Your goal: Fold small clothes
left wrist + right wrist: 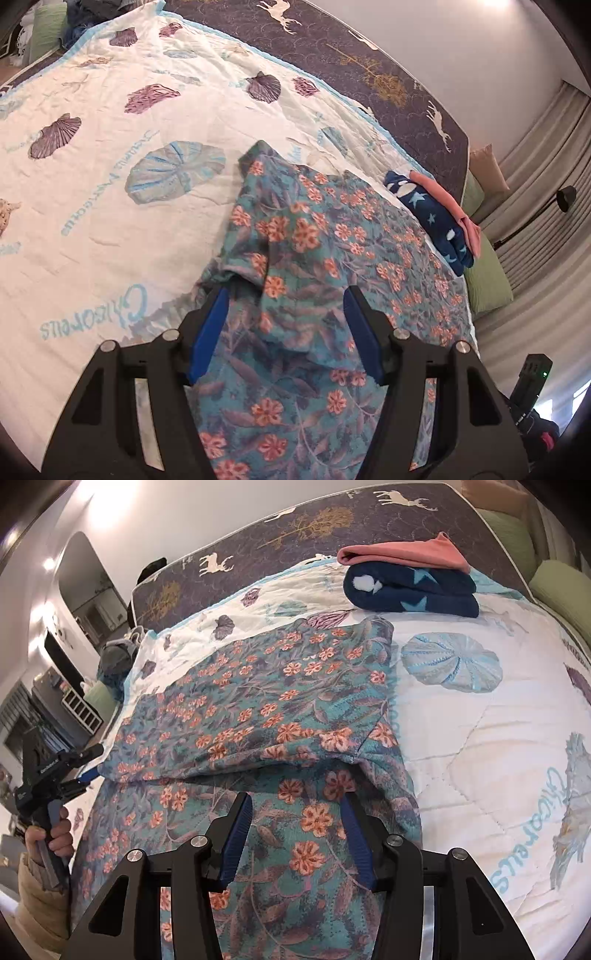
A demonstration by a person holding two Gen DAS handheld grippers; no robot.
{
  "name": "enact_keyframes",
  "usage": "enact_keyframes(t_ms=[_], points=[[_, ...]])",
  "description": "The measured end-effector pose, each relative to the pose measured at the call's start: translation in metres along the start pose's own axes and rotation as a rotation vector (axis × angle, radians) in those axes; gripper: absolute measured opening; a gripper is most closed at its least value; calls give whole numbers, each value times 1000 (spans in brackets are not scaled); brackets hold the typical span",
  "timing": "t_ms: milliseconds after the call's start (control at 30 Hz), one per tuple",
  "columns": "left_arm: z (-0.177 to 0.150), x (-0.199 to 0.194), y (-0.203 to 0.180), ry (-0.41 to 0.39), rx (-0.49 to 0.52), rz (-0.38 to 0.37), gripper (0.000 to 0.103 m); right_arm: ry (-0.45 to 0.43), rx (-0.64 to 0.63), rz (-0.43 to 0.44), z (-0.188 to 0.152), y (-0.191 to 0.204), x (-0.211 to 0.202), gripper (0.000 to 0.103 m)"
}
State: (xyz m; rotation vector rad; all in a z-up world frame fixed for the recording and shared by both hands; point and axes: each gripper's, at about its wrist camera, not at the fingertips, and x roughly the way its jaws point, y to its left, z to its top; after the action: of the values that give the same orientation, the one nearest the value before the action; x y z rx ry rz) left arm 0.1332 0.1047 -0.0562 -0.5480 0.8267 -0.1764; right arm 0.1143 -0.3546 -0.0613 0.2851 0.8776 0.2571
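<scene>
Teal floral garment lies half-folded under both wide, empty grippers.

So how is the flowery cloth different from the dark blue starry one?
The flowery cloth is teal with orange blossoms; the starry cloth is navy with pale stars. The flowery one lies spread wide with one fold; the starry one is a small, thick bundle under a pink cloth. Both rest on the shell-print quilt.

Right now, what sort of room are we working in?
Most likely a bedroom: the floral garment lies on a bed with a shell-print quilt, green pillows sit at its far end, and curtains hang beyond.
</scene>
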Motion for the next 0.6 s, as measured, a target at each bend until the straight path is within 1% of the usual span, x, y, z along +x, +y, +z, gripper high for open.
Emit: enact_keyframes(t_ms=[33, 67, 100, 133, 167, 200, 233, 267, 300, 333, 367, 400, 433, 467, 500, 533, 567, 600], points=[[1, 1, 0, 0, 7, 0, 65, -1, -4, -2, 0, 1, 0, 52], [1, 6, 1, 19, 10, -11, 65, -1, -8, -3, -1, 1, 1, 53], [1, 14, 0, 45, 9, -28, 65, 0, -11, -5, -1, 2, 1, 53], [0, 24, 1, 95, -5, -51, 65, 0, -14, -6, -1, 3, 1, 54], [-3, 32, 3, 133, -28, -70, 49, 1, -16, -6, -1, 3, 2, 55], [-4, 34, 3, 135, -32, -78, 16, 1, -16, -6, -1, 4, 2, 56], [-3, 33, -1, 143, -30, -100, 9, 0, -15, -6, -1, 4, 2, 56], [1, 26, -5, 125, -40, -144, 10, -1, -15, -6, -1, 4, 2, 56], [7, 12, -12, 54, -33, -176, 10, 0, -15, -6, -1, 4, 2, 56], [12, -3, -21, -7, 0, -187, 10, 0, -15, -6, -1, 4, 2, 56], [17, -15, -28, -51, 36, -187, 10, 1, -15, -7, -1, 4, 2, 57], [20, -25, -35, -92, 78, -177, 11, 0, -15, -8, -2, 4, 2, 57], [21, -38, -43, -153, 148, -132, 12, -2, -15, -9, -2, 4, 2, 57], [21, -44, -45, -181, 185, -91, 14, -4, -16, -7, -3, 5, 2, 57], [20, -47, -44, -202, 210, -46, 22, -5, -16, -5, -3, 4, 2, 58], [17, -47, -39, -205, 218, -4, 29, -5, -16, -3, -4, 4, 2, 58], [14, -43, -30, -186, 208, 21, 45, -5, -15, -2, -4, 4, 3, 59], [12, -38, -20, -164, 189, 36, 56, -4, -14, -1, -4, 4, 3, 59]])
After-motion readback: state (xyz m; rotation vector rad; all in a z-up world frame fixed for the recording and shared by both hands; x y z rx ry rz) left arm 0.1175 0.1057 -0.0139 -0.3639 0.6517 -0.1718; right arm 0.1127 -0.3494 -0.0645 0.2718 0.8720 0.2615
